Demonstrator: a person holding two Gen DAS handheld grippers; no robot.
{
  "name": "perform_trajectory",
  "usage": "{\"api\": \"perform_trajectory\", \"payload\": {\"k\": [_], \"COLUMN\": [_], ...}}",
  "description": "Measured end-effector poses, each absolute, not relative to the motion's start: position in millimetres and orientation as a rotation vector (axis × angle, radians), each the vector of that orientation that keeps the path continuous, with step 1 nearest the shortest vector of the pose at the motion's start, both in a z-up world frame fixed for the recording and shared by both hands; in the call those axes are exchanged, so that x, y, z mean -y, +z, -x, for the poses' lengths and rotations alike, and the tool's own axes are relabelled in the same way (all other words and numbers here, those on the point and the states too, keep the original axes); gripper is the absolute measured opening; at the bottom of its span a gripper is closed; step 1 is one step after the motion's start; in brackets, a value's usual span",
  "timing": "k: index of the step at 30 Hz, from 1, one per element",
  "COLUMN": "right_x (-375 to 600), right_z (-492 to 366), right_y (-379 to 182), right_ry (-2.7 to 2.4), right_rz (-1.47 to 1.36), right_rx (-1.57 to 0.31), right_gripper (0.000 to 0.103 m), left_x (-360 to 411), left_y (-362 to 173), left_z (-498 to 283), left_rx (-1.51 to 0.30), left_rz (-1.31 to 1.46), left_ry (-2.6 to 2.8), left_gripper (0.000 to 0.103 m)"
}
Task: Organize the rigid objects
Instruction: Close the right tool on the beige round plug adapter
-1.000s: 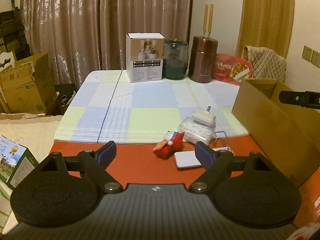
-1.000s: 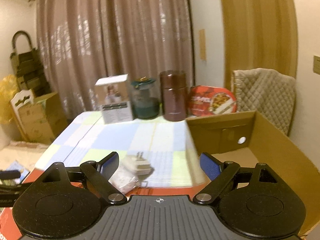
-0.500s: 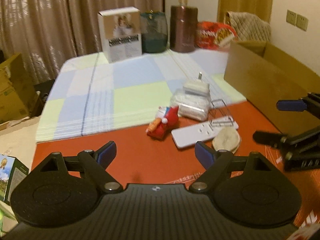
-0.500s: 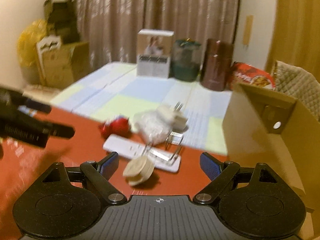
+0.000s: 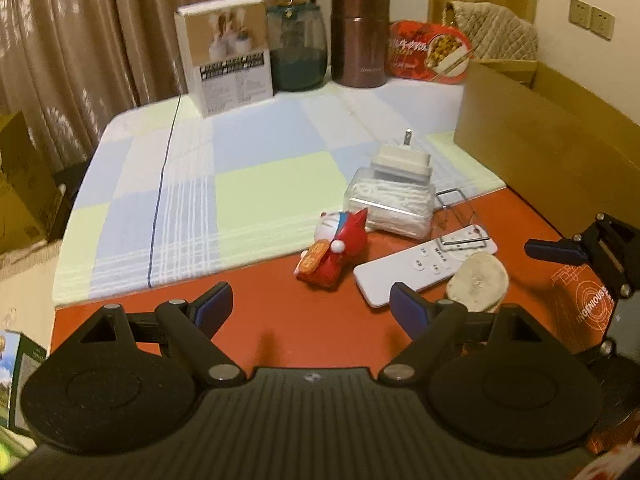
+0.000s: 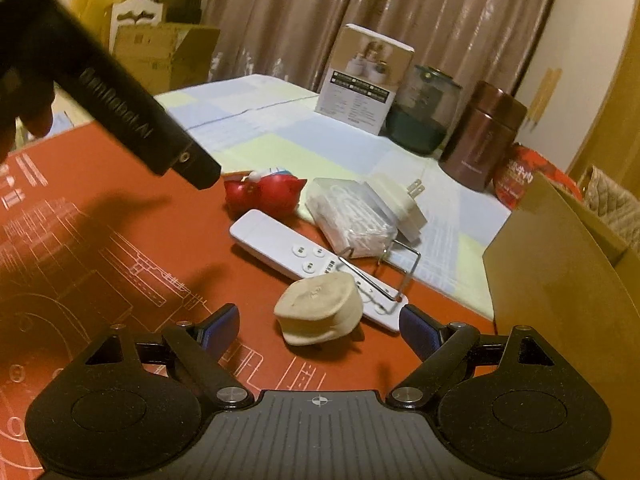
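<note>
Both claws, left gripper (image 5: pixel 310 307) & right gripper (image 6: pixel 320 326), wide open, empty; beige puck, maybe wood (image 6: pixel 320 307), just ahead of right; remote (image 6: pixel 296 254) beyond.

Your right claw (image 5: pixel 560 250) is cut off by the left view's right edge; only one finger shows there. Your left claw (image 6: pixel 200 176) in the right view shows just its body, fingertips out of sight. The remote (image 6: pixel 288 252) is partly hidden by the beige puck (image 6: pixel 320 308) and wire stand (image 6: pixel 384 272). Cardboard box (image 5: pixel 552 148) runs off frame; its inside can't be seen. Mat print (image 5: pixel 592 304) is mostly unreadable.
</note>
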State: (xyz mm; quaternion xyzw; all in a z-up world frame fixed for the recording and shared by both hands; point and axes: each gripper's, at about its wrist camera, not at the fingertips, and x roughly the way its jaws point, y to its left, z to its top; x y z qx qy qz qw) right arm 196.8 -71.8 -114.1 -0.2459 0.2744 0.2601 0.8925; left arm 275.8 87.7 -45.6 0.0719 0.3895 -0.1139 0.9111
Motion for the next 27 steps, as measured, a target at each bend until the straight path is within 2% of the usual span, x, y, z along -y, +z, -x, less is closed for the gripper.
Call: {"api": "perform_trajectory", "payload": {"k": [3, 5, 10, 14, 22, 27], "right_x": [65, 61, 58, 57, 61, 78], "right_z": [-201, -203, -206, -206, -208, -215], "right_y": [-121, -125, -131, -132, -128, -113], "right_ry": [0.516, 0.502, 0.485, 0.494, 0.495, 0.479], "right_rz": [0.548, 0.576, 0.614, 0.635, 0.592, 0.452], "right_rx": [-0.555, -0.548, -0.539, -0.532, -0.559, -0.616], "right_gripper": [0.084, 0.074, 0.064, 0.051, 0.051, 0.050], "left_x": [-86, -85, -84, -81, -74, -71], "left_y": [-49, -50, -51, -54, -57, -62], "left_z": [-278, -280, -281, -282, -282, -282], "left_rx": [-0.804, -0.802, -0.794, -0.794, -0.785, -0.776], "left_rz": [-0.162, -0.170, -0.186, -0.208, -0.247, -0.294], "left_ry": [-0.246, -0.252, -0.276, -0.299, -0.366, -0.409], "left_gripper": [0.083, 0.083, 0.083, 0.083, 0.083, 0.082]}}
